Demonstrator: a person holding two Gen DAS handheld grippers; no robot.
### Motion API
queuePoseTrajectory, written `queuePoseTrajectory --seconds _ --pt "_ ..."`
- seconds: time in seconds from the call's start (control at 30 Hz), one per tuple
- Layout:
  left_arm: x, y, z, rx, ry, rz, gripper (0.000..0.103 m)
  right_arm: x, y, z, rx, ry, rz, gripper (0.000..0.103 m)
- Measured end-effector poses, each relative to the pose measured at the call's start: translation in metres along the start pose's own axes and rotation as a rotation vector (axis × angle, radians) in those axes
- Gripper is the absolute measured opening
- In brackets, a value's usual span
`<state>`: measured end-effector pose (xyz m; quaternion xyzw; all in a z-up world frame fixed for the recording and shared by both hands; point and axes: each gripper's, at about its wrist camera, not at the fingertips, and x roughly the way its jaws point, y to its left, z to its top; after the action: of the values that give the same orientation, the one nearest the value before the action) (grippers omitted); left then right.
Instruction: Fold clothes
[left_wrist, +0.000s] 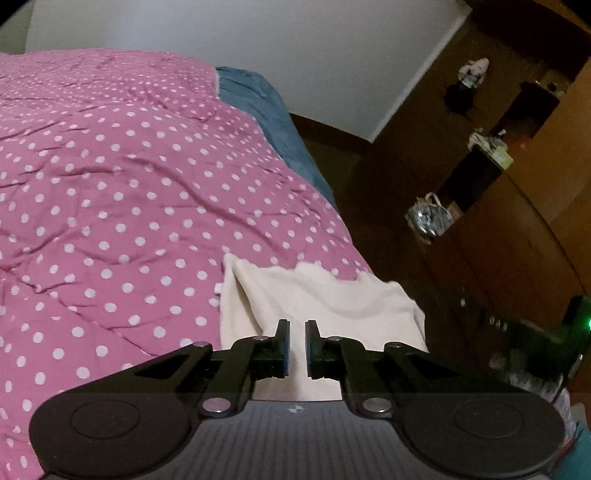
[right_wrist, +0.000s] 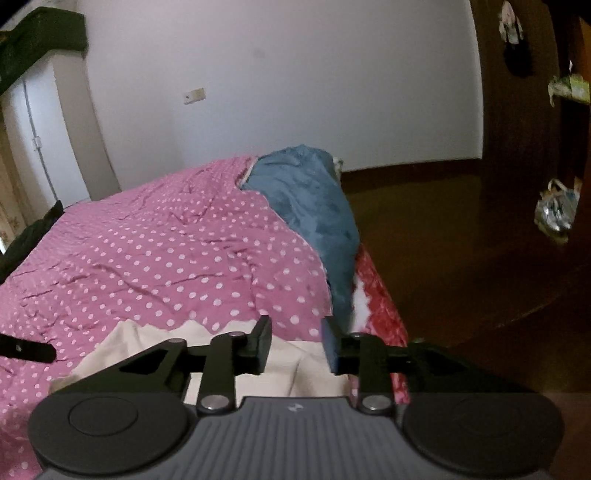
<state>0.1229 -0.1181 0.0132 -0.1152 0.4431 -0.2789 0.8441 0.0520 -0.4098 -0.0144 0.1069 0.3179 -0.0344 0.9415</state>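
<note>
Cream fabric garment (left_wrist: 317, 295) lies on the pink polka-dot bed cover (left_wrist: 110, 184) at the bed edge. Left gripper (left_wrist: 297, 345) fingers stand narrowly parted, empty; right gripper (right_wrist: 295, 345) fingers spread wide above the garment (right_wrist: 288, 363).

Open pink duvet (left_wrist: 122, 192) ahead — blue blanket (right_wrist: 310, 199) bunched far right

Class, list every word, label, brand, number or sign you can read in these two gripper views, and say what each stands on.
No readable text in either view.
Left gripper body: a small round emblem, no letters.
Right gripper body: a similar emblem, blurred.
Shelf items: any printing too small and blurred to read.
</note>
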Motion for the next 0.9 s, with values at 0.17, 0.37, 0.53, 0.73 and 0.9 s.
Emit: queuePoseTrajectory --seconds 0.17,0.37,0.53,0.73,0.9 --pt "0.008 -0.001 -0.012 0.045 0.043 0.006 0.01 0.019 0.014 -0.002 -0.047 0.017 -0.016 0.04" --pt "0.013 0.009 -0.023 0.05 0.084 0.031 0.01 0.042 0.031 -0.005 -0.104 0.037 -0.035 0.047" --pt "0.015 0.019 -0.028 0.035 0.102 0.028 0.01 0.06 0.046 -0.007 -0.151 0.054 -0.051 0.052" --pt "0.012 0.028 -0.033 0.024 0.105 0.023 0.01 0.08 0.063 -0.009 -0.209 0.073 -0.063 0.055" --pt "0.009 0.026 -0.033 0.032 0.102 0.025 0.01 0.083 0.081 -0.01 -0.261 0.079 -0.047 0.057"
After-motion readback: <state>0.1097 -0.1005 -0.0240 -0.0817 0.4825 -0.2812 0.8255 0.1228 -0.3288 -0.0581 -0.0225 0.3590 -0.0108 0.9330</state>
